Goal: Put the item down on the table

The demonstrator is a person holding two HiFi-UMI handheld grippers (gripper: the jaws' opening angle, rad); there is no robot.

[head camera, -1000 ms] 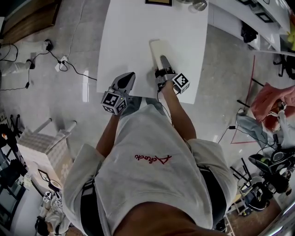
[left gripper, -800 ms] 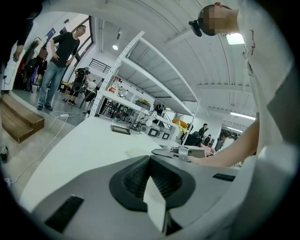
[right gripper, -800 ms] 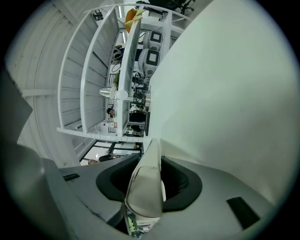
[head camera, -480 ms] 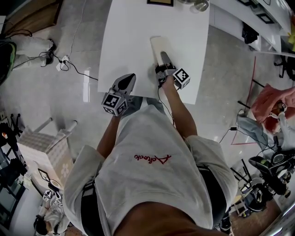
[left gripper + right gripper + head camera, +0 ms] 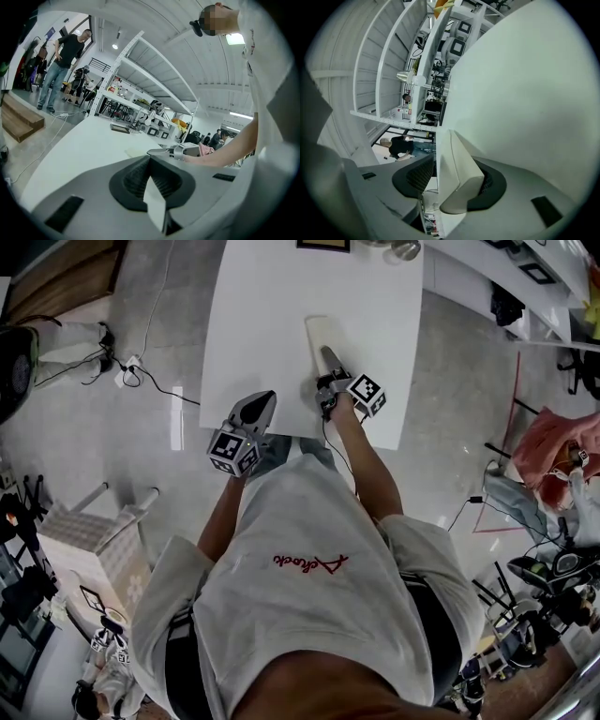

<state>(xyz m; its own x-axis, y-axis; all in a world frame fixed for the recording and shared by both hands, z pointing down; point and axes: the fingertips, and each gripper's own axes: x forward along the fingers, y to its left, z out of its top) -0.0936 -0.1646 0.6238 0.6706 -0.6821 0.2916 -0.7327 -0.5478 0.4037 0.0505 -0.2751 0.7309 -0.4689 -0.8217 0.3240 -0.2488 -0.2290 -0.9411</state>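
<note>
A cream, flat slab (image 5: pixel 317 334) lies on the white table (image 5: pixel 272 306), its long side running away from me. My right gripper (image 5: pixel 327 354) is at the slab's near end. In the right gripper view the slab (image 5: pixel 457 173) stands between the jaws of the right gripper (image 5: pixel 452 159), which are opening; a gap shows beside one dark pad (image 5: pixel 417 176). My left gripper (image 5: pixel 262 397) hovers at the table's near edge, left of the slab, shut with nothing held. The left gripper view shows the left gripper (image 5: pixel 151 159), the slab (image 5: pixel 136 152) and the right gripper (image 5: pixel 159 152) beyond.
A dark framed object (image 5: pixel 322 245) and a metal object (image 5: pixel 405 249) sit at the table's far edge. Cables and a power strip (image 5: pixel 127 367) lie on the floor at left. White shelving (image 5: pixel 506 268) stands at right. A person (image 5: pixel 61 61) stands far off.
My right gripper has shifted a little up along the slab and its marker cube has turned. The slab stays flat on the table. The left gripper has hardly moved.
</note>
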